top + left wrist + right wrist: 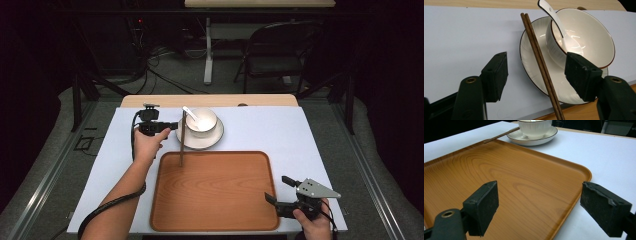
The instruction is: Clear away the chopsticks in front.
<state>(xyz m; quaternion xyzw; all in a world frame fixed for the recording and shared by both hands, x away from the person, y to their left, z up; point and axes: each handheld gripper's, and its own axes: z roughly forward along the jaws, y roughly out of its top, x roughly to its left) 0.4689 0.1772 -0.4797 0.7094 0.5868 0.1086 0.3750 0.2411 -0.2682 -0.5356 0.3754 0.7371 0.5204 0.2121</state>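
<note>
A pair of dark wooden chopsticks [182, 140] lies with one end on the white plate's [214, 139] left rim and the other on the wooden tray [215, 200]. On the plate stands a white bowl [204, 120] with a white spoon [190, 114] in it. My left gripper [172, 126] is open just left of the chopsticks. In the left gripper view the chopsticks [539, 62] run between its spread jaws without touching them. My right gripper [278, 189] is open over the tray's near right corner, holding nothing. In the right gripper view, the tray [506, 177] lies under the jaws.
A pale blue mat [280, 130] covers the table under the tray and plate, with bare mat to the right of the plate. A dark folding chair [272, 50] and a table leg [208, 55] stand on the floor beyond the table.
</note>
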